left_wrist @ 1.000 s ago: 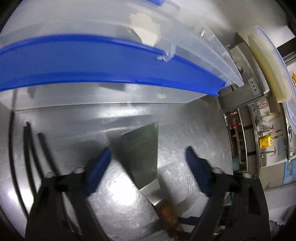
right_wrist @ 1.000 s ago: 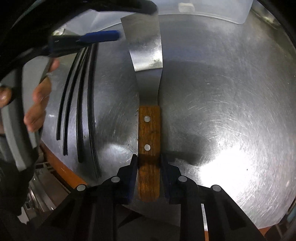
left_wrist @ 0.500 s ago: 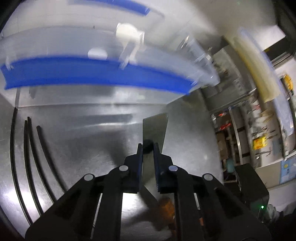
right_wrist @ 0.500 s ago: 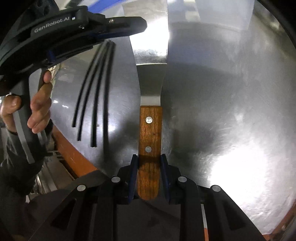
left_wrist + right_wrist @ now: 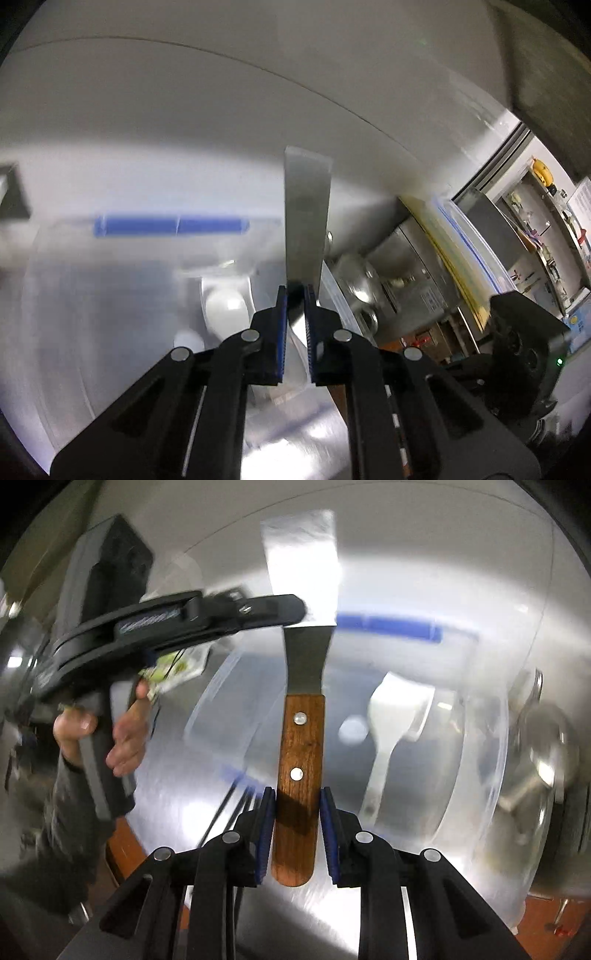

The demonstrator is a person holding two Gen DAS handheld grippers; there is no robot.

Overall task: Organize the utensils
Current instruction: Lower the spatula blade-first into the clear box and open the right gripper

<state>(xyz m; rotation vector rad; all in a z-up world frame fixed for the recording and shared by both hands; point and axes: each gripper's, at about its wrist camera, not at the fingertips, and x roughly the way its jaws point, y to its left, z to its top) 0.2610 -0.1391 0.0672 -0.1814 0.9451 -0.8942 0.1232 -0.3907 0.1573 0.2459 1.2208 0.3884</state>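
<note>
A metal scraper with a wooden handle and a flat steel blade is held in the air by both grippers. My right gripper is shut on the handle. My left gripper is shut on the blade, which stands up above its fingers. In the right wrist view the left gripper comes in from the left across the blade. Below lies a clear plastic bin with a blue rim, holding a white spatula.
The steel table lies under the bin. A steel pot and a steel cabinet stand to the right of the bin. Stacked lids lean at the right. The person's hand holds the left gripper's grip.
The left gripper shut on the blade, then both grippers lifted the scraper off the table and carried it over the clear bin. The view tilted up toward the wall.
</note>
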